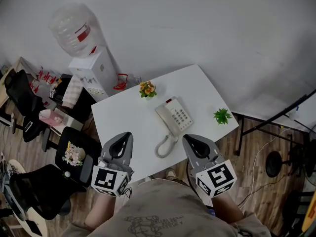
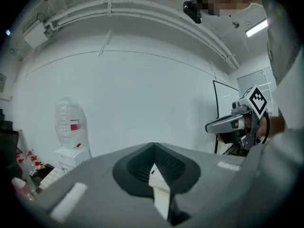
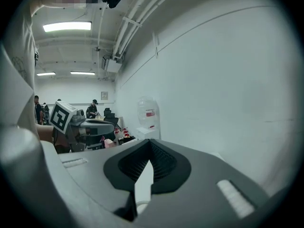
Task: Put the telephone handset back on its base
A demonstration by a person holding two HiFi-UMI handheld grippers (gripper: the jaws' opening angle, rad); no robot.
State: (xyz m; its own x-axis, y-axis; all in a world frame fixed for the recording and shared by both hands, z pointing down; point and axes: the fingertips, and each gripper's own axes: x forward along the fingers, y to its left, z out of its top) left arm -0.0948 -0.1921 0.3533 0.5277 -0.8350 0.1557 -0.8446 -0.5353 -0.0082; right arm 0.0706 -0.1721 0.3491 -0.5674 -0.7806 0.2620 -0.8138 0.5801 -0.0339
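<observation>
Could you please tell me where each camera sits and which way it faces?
Head view: on the person's head, looking steeply down at the white table and telephone; the left gripper, right gripper and the person's shirt show.
Left gripper view: on the left gripper, looking along its shut jaws at the white wall; the right gripper shows at right.
Right gripper view: on the right gripper, looking along its shut jaws at that wall; the left gripper shows at left.
Shared: all three show the water dispenser.
</observation>
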